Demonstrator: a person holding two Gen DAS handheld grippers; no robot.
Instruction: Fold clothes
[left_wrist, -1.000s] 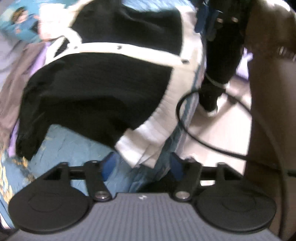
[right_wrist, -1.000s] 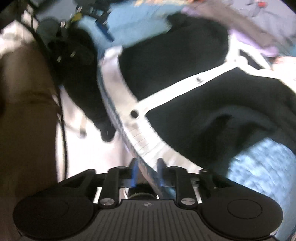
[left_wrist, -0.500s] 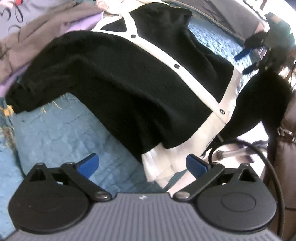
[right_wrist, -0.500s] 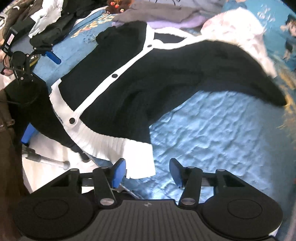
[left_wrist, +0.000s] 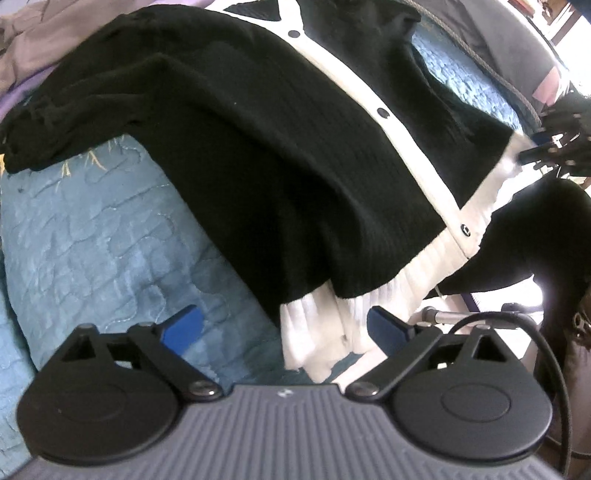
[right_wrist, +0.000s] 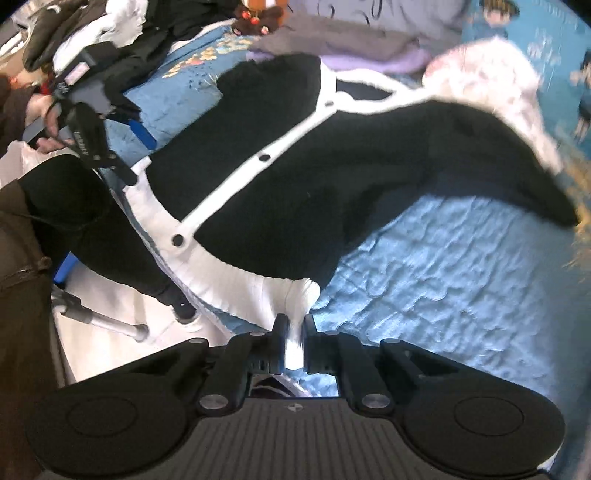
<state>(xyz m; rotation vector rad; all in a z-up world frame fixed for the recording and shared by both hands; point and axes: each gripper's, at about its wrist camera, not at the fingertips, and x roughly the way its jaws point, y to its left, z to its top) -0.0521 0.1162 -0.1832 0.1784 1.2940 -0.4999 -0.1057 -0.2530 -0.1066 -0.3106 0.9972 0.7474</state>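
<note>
Two grippers work a black cardigan (right_wrist: 280, 192) spread on a blue quilt (right_wrist: 443, 280). Right gripper (right_wrist: 293, 326) is closing on the cardigan's white hem corner, likely to lift it. Left gripper (left_wrist: 284, 325) straddles the opposite hem corner, wide but narrowing slightly, not gripping.

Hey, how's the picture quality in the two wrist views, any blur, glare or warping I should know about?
Left wrist view: strong fisheye bending at the edges, blown-out glare at the right beside the cardigan; the left gripper looks sharp. Right wrist view: smeared blur on the fluffy white garment and far edges, the blue quilt shiny, the right gripper crisp on the white hem.
</note>
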